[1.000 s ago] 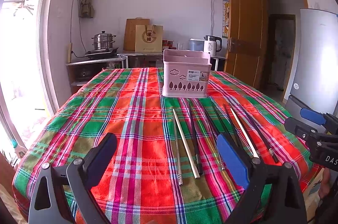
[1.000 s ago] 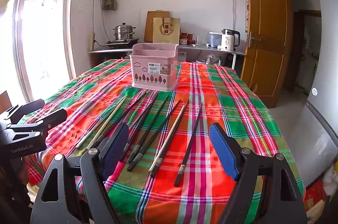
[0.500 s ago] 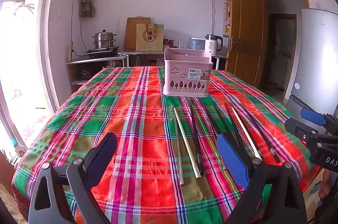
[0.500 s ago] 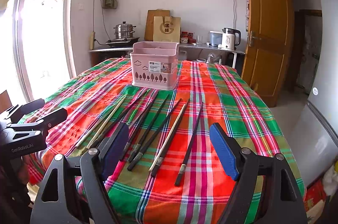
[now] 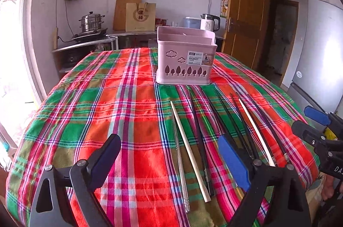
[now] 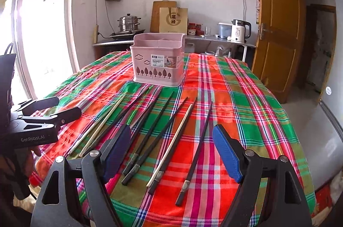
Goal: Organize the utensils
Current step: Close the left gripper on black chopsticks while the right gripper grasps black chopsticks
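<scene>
Chopsticks (image 6: 163, 130) lying in a loose row on the plaid table (image 6: 235, 102), pink basket (image 6: 158, 60) beyond, left gripper (image 5: 169, 160) and right gripper (image 6: 171, 154) jaws spread, holding nothing.

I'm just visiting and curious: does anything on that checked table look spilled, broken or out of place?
Nothing spilled or broken. The chopsticks lie loose on the tablecloth, fanned unevenly rather than parallel, none in the pink basket yet. Both grippers, left and right, are open and hold nothing.

Basket (image 5: 185, 62) interior hidden by its walls; one dark chopstick (image 5: 227, 120) partly concealed behind the left gripper's blue pad (image 5: 233, 159).
</scene>
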